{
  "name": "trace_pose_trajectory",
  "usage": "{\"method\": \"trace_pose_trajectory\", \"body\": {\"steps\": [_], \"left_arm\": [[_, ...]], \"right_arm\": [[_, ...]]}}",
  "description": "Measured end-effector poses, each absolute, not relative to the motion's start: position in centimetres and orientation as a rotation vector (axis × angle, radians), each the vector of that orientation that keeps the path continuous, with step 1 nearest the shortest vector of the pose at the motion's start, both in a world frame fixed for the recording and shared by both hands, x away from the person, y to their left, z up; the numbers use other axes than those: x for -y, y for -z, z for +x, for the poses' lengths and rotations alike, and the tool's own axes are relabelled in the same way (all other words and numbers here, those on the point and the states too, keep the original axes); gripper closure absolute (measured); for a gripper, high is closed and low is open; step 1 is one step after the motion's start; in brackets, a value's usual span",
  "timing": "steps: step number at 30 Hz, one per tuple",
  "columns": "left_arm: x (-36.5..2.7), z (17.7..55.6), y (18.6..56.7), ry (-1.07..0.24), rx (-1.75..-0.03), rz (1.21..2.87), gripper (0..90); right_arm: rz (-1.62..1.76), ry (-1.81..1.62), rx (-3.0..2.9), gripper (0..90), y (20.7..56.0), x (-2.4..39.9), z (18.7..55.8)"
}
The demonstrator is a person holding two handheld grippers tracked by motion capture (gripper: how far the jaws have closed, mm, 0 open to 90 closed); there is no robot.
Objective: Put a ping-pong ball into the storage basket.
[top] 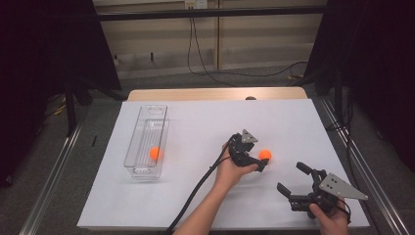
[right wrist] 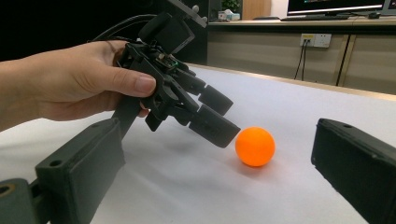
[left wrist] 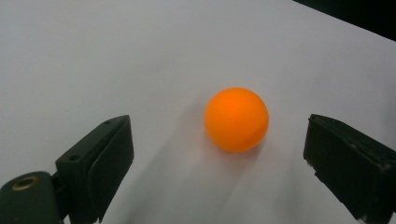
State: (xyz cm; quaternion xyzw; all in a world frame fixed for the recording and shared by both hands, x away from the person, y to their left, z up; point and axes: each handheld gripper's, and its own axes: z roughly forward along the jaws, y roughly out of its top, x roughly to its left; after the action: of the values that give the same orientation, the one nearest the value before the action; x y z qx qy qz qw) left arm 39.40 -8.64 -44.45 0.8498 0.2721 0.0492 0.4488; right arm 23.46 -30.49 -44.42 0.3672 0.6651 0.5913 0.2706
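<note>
On the table [top: 205,205], a bin [top: 147,142] stands to my left, with one ball [top: 155,153] lying in its near half. A second ball [top: 265,154] lies on the table well right of the bin, between the parted jaws of my left hand-held gripper [top: 259,164]. My right hand-held gripper [top: 292,180] sits nearer me, right of that ball.

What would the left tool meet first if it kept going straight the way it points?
Most likely the small orange ball on the white table cover; it lies just ahead between the left tool's open jaws, untouched.
</note>
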Motion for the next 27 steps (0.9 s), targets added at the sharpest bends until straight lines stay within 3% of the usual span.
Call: {"method": "trace_pose_trajectory", "body": {"steps": [27], "left_arm": [[9.8,39.6,44.9,-0.093,-0.667,2.127,12.7]], "right_arm": [[0.99,-1.597,-1.793,1.7,44.4,30.5,23.4]]}}
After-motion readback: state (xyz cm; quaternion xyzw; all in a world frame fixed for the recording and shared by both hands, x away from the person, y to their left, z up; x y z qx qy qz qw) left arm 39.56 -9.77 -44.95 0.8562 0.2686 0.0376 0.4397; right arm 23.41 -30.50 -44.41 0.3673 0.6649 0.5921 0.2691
